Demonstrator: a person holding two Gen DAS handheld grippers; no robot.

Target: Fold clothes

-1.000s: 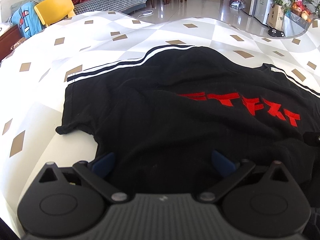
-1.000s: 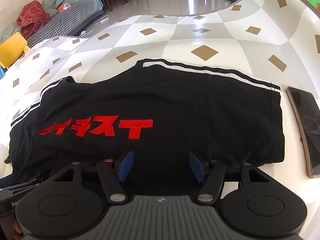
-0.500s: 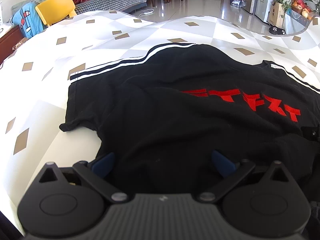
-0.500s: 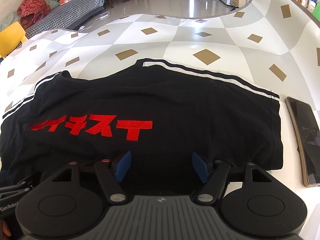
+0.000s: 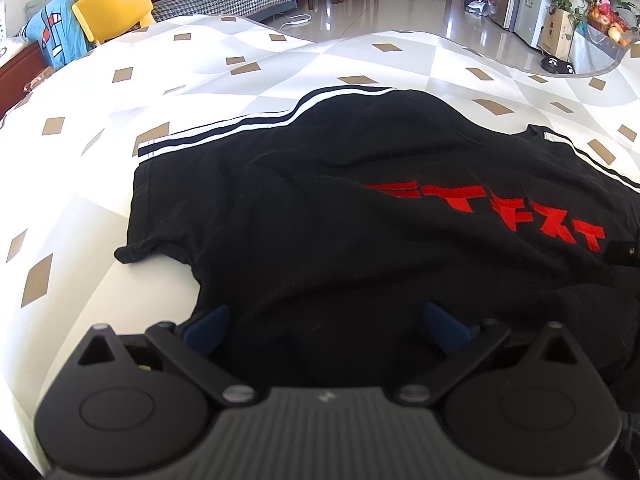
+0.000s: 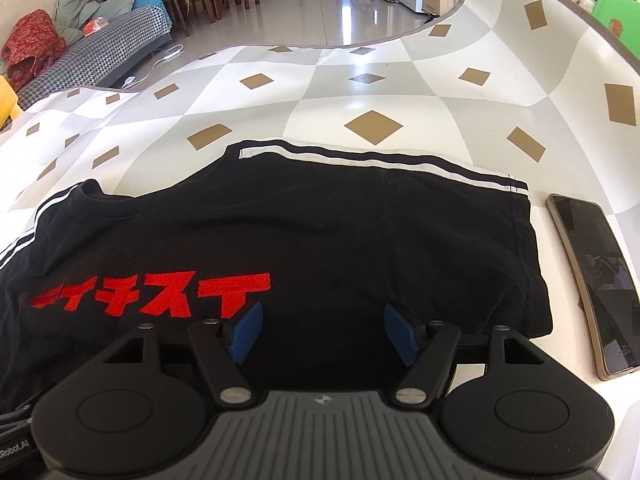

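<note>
- Since a second ago: right gripper (image 6: pixel 323 334) has edged forward over the shirt; red lettering (image 6: pixel 152 295) now nearer its left pad.
- Black T-shirt (image 5: pixel 320 216) lies spread, rumpled, on the checked tablecloth (image 5: pixel 120 128); striped sleeves toward the far side.
- Left gripper (image 5: pixel 326 330): jaws wide apart, over the near hem.
- Right gripper: jaws apart, nothing clamped.
- Phone (image 6: pixel 592 280) just beside the shirt's right edge.

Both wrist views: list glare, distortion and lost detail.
Left wrist view: fisheye bends the table edge; sunlit cloth blows out at left; black T-shirt folds barely readable. Right wrist view: floor glare, table curls upward at right, phone screen reflects; red lettering stays sharp.
</note>
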